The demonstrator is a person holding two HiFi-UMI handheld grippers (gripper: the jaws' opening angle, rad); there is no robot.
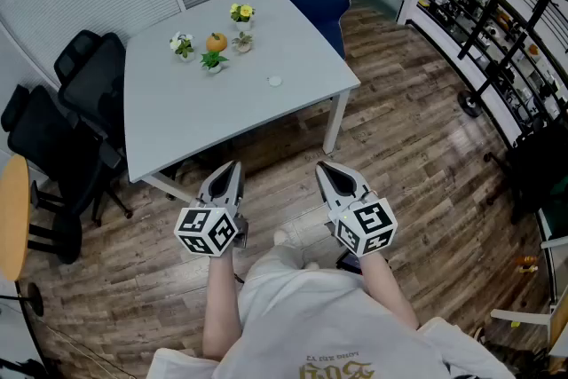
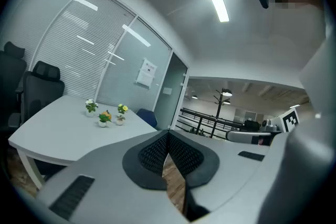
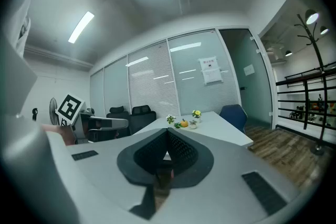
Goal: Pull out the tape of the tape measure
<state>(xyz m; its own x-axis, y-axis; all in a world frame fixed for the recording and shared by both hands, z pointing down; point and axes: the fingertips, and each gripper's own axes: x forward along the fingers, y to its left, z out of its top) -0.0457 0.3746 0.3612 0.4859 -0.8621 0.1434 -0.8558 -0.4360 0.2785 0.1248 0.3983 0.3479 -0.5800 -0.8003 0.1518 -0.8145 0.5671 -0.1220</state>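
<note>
Wooden flooring [image 1: 417, 146] is carrying a white table [image 1: 195, 111], and left gripper [image 1: 235, 165] and right gripper [image 1: 323, 167] are hovering before it, jaws pressed together, empty

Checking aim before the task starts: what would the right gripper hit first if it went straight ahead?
Probably the white table: its near edge shows right behind the shut tips of the right gripper, with nothing in between. Depth is unclear, so this is a judgement.

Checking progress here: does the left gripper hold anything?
No, the left gripper is shut, its jaws touching with nothing between them.
</note>
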